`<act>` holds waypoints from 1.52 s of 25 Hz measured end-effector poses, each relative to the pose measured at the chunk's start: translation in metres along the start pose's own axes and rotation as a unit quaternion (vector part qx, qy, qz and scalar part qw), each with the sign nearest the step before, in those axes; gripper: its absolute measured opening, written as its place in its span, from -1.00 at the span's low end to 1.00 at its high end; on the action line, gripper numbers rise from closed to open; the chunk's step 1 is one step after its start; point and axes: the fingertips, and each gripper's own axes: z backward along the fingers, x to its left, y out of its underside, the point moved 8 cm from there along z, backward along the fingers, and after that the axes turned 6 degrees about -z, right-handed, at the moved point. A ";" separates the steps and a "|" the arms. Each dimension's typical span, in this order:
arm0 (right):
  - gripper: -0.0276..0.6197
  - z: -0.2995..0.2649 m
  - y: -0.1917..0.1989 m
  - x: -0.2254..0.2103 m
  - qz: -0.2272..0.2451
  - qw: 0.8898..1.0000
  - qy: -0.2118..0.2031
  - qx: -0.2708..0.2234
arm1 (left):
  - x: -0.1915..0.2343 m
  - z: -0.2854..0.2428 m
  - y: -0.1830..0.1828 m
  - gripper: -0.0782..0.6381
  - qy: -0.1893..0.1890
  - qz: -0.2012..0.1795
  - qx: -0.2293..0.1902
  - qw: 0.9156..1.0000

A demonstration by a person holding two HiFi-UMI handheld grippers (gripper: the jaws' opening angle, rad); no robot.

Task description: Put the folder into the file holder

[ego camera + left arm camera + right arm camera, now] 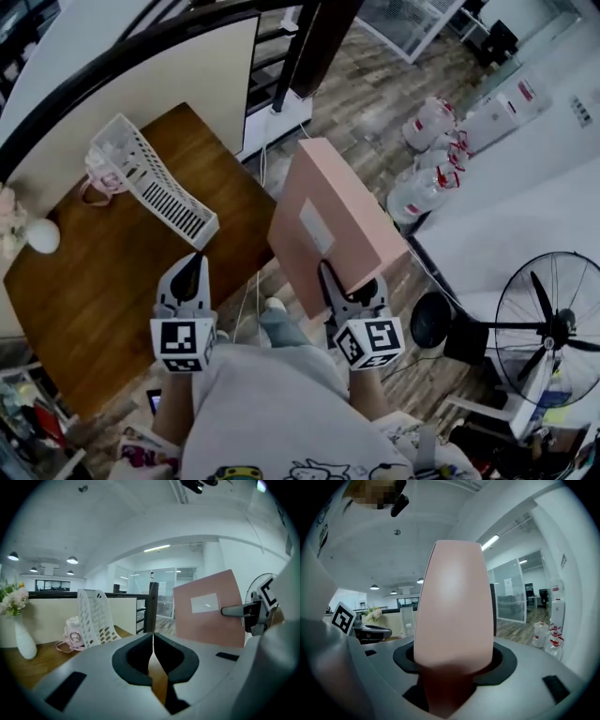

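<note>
Folder (328, 220), pink, stands nearly upright off the table's (103, 281) right edge over the wood floor (366, 103), its lower edge clamped in the right gripper (342, 286), which is held out from the person's waist. The left gripper (190, 267) hovers at its 9 o'clock above the table edge, jaws pressed together on nothing. The white file holder (155, 183) sits at the folder's 10 o'clock, with bare tabletop between it and the left gripper.

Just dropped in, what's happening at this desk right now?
The right gripper is clamped on the pink folder, holding it in the air beside the wooden table. The left gripper is shut and empty over the table. The white file holder stands on the table's far side; the folder is not in it yet.
</note>
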 end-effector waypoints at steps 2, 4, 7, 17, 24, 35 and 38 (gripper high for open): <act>-0.08 -0.011 -0.008 -0.010 0.008 0.999 -0.031 0.006 | -0.007 -0.001 -0.004 -0.75 -0.032 0.007 0.001 0.999; -0.08 -0.023 -0.014 -0.018 0.014 0.998 -0.066 0.013 | -0.015 0.001 -0.007 -0.75 -0.065 0.013 0.004 0.998; -0.08 -0.041 -0.020 -0.025 0.024 0.992 -0.122 0.020 | -0.028 0.006 -0.013 -0.75 -0.114 0.025 -0.001 0.993; -0.08 -0.079 -0.028 -0.028 0.050 0.961 -0.271 0.035 | -0.077 0.047 -0.007 -0.75 -0.256 0.059 0.009 0.965; -0.08 -0.077 -0.019 -0.003 0.072 0.940 -0.328 0.058 | -0.094 0.084 0.007 -0.75 -0.312 0.083 0.022 0.946; -0.08 -0.062 -0.012 0.020 0.069 0.947 -0.307 0.060 | -0.084 0.111 0.017 -0.75 -0.290 0.079 0.042 0.953; -0.08 -0.059 -0.012 0.026 0.069 0.949 -0.302 0.059 | -0.078 0.117 0.016 -0.75 -0.289 0.080 0.040 0.953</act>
